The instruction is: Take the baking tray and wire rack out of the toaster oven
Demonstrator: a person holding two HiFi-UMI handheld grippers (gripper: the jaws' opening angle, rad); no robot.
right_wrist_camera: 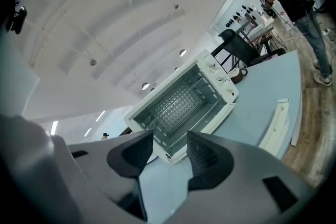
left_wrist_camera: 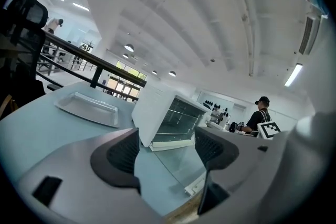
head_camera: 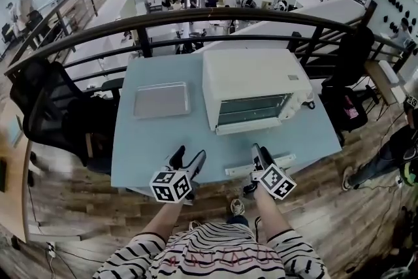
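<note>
While the baking tray [head_camera: 161, 100] lies on the tabletop [head_camera: 150, 147] beside the toaster oven [head_camera: 251, 85], the left gripper [head_camera: 188, 157] and right gripper [head_camera: 261, 154] are held with jaws apart, nothing between them.

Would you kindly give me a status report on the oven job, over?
Left gripper, right gripper open, empty, near table edge. Baking tray out, on table left of toaster oven; wire rack apparently inside. Oven door down, path clear.

Blue table [head_camera: 157, 147], blk chair [head_camera: 46, 104], railing [head_camera: 228, 12]
</note>
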